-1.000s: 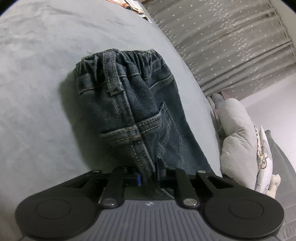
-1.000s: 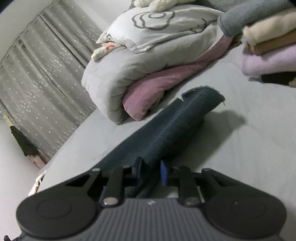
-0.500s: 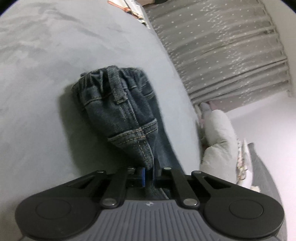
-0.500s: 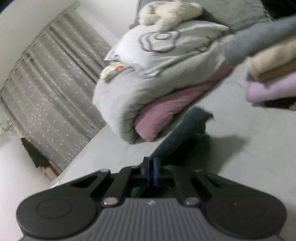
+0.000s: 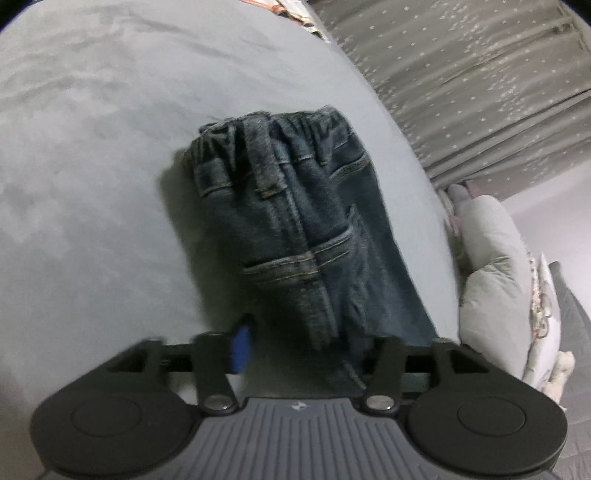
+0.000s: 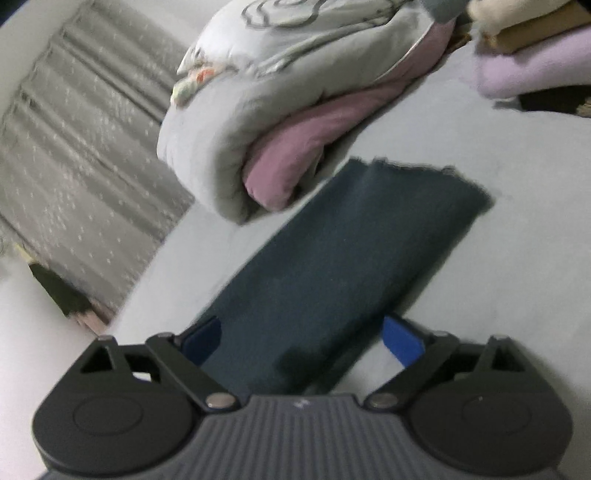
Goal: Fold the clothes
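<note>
Both grippers tilt down over the jeans [image 5: 295,229] lying on the grey bed [image 5: 92,184]. Left gripper [image 5: 303,347] jaws are opening around the seat end, pads clear; right gripper [image 6: 303,339] jaws are opening wide astride the legs. Curtains [image 5: 461,74] and a folded quilt [image 6: 258,92] lie beyond.

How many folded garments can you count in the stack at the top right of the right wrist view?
3 at least: a cream one on top, a tan one under it, a lilac one lowest. The frame edge cuts the stack, so more may be hidden.
</note>
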The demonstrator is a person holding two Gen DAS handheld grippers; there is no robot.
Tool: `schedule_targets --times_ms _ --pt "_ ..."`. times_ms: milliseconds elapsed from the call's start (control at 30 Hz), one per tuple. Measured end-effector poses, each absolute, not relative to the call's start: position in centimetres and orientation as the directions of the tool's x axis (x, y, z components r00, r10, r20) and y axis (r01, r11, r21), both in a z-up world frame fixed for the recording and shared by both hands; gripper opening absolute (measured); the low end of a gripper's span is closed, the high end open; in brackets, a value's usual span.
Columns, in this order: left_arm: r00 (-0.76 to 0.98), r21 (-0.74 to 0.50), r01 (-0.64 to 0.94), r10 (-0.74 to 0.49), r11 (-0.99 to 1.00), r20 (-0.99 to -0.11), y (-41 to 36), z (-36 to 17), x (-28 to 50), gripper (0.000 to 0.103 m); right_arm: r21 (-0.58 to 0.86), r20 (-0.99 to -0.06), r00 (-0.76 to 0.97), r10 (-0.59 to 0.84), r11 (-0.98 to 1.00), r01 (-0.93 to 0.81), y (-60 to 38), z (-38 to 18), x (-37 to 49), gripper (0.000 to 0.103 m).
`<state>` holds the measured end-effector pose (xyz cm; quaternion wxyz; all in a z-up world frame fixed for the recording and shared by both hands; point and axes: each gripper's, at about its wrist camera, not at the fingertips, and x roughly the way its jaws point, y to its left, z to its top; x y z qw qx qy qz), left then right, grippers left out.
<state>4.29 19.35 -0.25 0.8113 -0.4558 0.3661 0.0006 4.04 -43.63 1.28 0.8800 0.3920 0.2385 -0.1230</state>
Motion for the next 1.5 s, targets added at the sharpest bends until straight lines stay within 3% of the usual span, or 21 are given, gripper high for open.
schedule_targets --times_ms 100,233,333,400,433,467,567,933,1033,1133,1167,1233,1300,1367,1433,1500 --pt "0.733 -0.728 -0.316 -0.330 0.608 -0.594 18.6 0.0 4.7 0.070 0.586 -0.521 0.852 -0.054 0.703 0.403 -42.3 1.4 4.4 0.094" --pt "0.736 -0.704 -0.300 -0.313 0.643 -0.600 17.7 0.1 5.0 0.075 0.536 -0.542 0.836 -0.089 0.729 0.425 -41.4 1.6 4.1 0.069" --pt "0.737 -0.708 -0.284 -0.326 0.646 -0.593 17.3 0.3 5.3 0.072 0.533 -0.543 0.834 -0.103 0.725 0.437 -41.7 1.6 3.5 0.042" --pt "0.728 -0.718 -0.273 -0.350 0.641 -0.589 17.1 0.2 5.6 0.041 0.540 -0.540 0.835 -0.109 0.716 0.442 -42.2 1.3 3.1 0.031" --pt "0.720 -0.724 -0.272 -0.365 0.634 -0.590 17.1 0.0 5.7 0.033 0.540 -0.539 0.835 -0.109 0.717 0.442 -42.4 1.2 3.1 0.028" --pt "0.720 -0.729 -0.268 -0.372 0.629 -0.586 17.1 -0.1 5.9 0.016 0.539 -0.537 0.836 -0.111 0.718 0.441 -42.5 1.2 3.0 0.024" --pt "0.739 -0.742 -0.236 -0.379 0.628 -0.557 17.0 0.8 5.6 0.011 0.527 -0.520 0.845 -0.126 0.731 0.434 -42.6 1.6 2.8 0.016" --pt "0.808 -0.853 -0.182 -0.420 0.490 -0.413 20.8 3.1 3.1 0.003 0.574 -0.413 0.906 -0.093 0.746 0.338 -43.5 5.7 1.3 0.013" --pt "0.798 -0.832 -0.193 -0.410 0.521 -0.442 20.5 2.6 2.1 0.003 0.590 -0.405 0.911 -0.078 0.739 0.326 -43.7 6.3 1.1 0.013" --pt "0.768 -0.811 -0.234 -0.410 0.537 -0.493 20.3 1.5 2.2 0.003 0.601 -0.463 0.885 -0.048 0.717 0.354 -44.2 5.3 1.3 0.014" --pt "0.752 -0.804 -0.255 -0.412 0.538 -0.514 20.3 1.1 2.2 0.003 0.609 -0.523 0.852 -0.022 0.690 0.391 -44.9 4.1 1.4 0.016" --pt "0.756 -0.809 -0.259 -0.410 0.528 -0.510 20.5 1.1 2.1 0.003 0.651 -0.555 0.832 -0.004 0.621 0.438 -46.1 2.7 0.8 0.022" --pt "0.765 -0.813 -0.263 -0.401 0.520 -0.504 20.8 1.1 2.0 0.004 0.735 -0.542 0.840 -0.014 0.477 0.482 -48.6 1.3 -0.9 0.031" --pt "0.770 -0.805 -0.269 -0.384 0.528 -0.509 20.9 1.1 1.9 0.004 0.755 -0.517 0.854 -0.055 0.441 0.485 -49.8 1.5 -1.7 0.049" --pt "0.765 -0.798 -0.287 -0.374 0.531 -0.524 20.8 0.8 1.8 0.004 0.760 -0.502 0.861 -0.085 0.432 0.485 -50.6 1.6 -2.2 0.059" --pt "0.763 -0.798 -0.293 -0.373 0.527 -0.527 20.8 0.6 1.8 0.005 0.761 -0.501 0.860 -0.096 0.425 0.490 -50.8 1.2 -2.3 0.060"
